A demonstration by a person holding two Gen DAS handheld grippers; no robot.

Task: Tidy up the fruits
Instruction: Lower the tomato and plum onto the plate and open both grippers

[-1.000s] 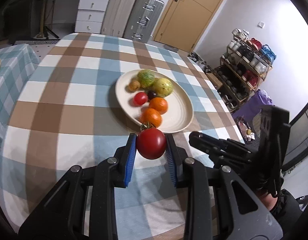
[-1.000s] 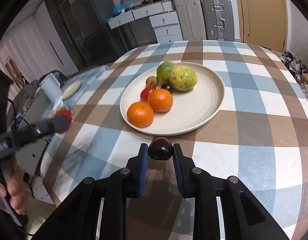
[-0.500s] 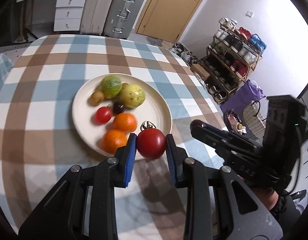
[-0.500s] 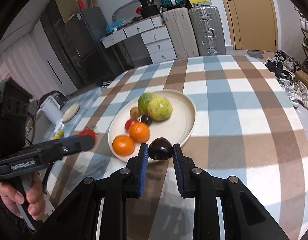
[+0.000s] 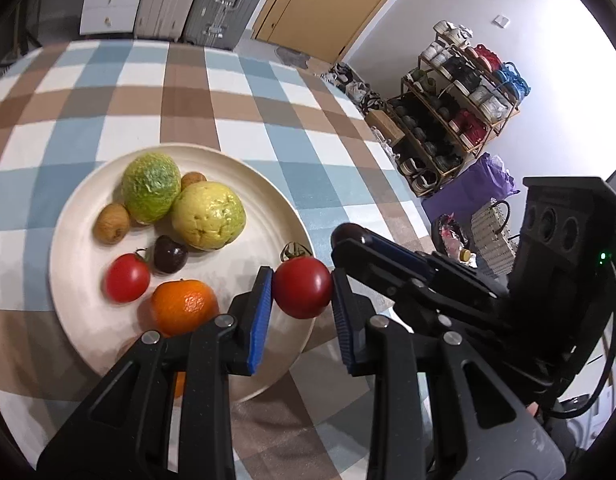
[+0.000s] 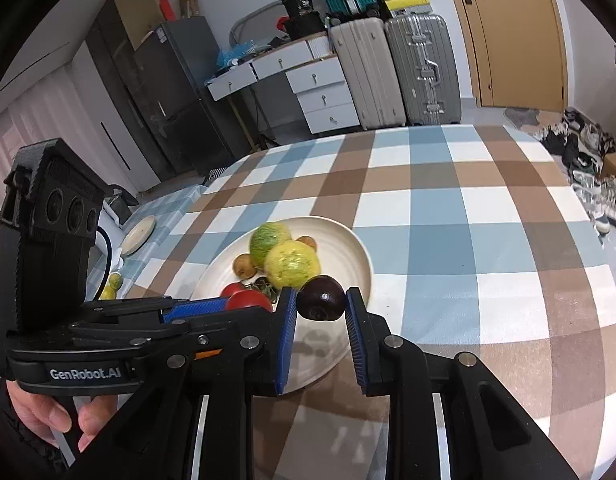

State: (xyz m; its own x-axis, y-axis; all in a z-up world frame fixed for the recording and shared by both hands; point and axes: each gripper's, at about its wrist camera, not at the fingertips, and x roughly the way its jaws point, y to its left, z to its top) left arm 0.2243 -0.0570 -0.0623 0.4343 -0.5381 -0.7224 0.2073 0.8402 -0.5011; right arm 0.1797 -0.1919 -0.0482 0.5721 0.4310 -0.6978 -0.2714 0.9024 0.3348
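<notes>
A cream plate [image 5: 268, 200] on the checked tablecloth holds a green fruit [image 5: 150, 188], a yellow guava [image 5: 208, 216], two small brown fruits, a dark plum [image 5: 170, 254], a red tomato [image 5: 126, 278] and an orange [image 5: 184, 306]. My left gripper [image 5: 302, 292] is shut on a red tomato with a green stem [image 5: 302, 286], above the plate's right rim. My right gripper [image 6: 321, 300] is shut on a dark plum [image 6: 321, 298] over the plate's near rim [image 6: 364, 256]. In the right wrist view the left gripper [image 6: 228, 306] crosses in from the left with its tomato [image 6: 248, 302].
The round table [image 6: 488, 240] has bare cloth to the right and behind the plate. Suitcases [image 6: 392, 68], white drawers and a door stand beyond. A shoe rack [image 5: 456, 112] and purple bag stand at the right. A hand [image 6: 56, 416] holds the left gripper's handle.
Both grippers have moved in toward the plate with their fruits still held. The left tomato now hangs over the plate's right rim and the two grippers have come close together.
</notes>
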